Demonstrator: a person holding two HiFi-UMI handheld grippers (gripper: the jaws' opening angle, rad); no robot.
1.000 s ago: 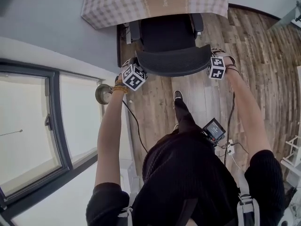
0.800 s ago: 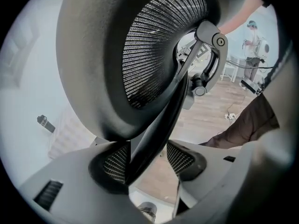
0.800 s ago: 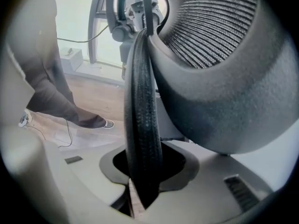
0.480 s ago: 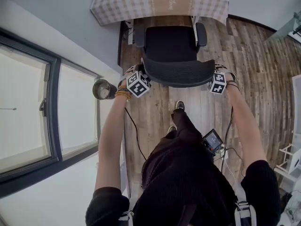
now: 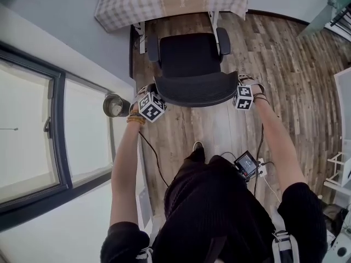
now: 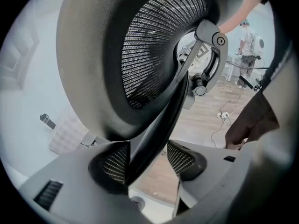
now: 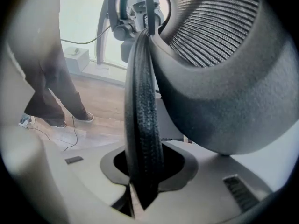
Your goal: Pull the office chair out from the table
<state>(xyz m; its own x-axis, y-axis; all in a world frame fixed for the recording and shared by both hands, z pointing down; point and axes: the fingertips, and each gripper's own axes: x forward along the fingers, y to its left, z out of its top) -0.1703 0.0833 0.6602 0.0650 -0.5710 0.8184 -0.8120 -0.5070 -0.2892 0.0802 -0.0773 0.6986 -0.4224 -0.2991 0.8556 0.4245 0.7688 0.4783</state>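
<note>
The black mesh office chair (image 5: 189, 53) stands out from under the checked-cloth table (image 5: 164, 1), with floor showing between them. My left gripper (image 5: 158, 93) is shut on the left edge of the backrest (image 5: 194, 89). My right gripper (image 5: 237, 88) holds the right edge. In the left gripper view the backrest's black frame (image 6: 154, 120) runs between the pads of that gripper (image 6: 149, 160). In the right gripper view the padded rim (image 7: 140, 101) is pinched in the right gripper (image 7: 142, 167), whose jaws have just been closing on it.
A large window (image 5: 33, 130) and wall run along the left. A round pot (image 5: 113, 106) sits on the floor beside my left hand. A cable (image 5: 148, 152) and power strip (image 5: 262, 169) lie on the wood floor. A white rack (image 5: 343, 174) stands at right.
The chair has rolled back from under the table toward the person. Both grippers came back with it, still on the backrest's edges.
</note>
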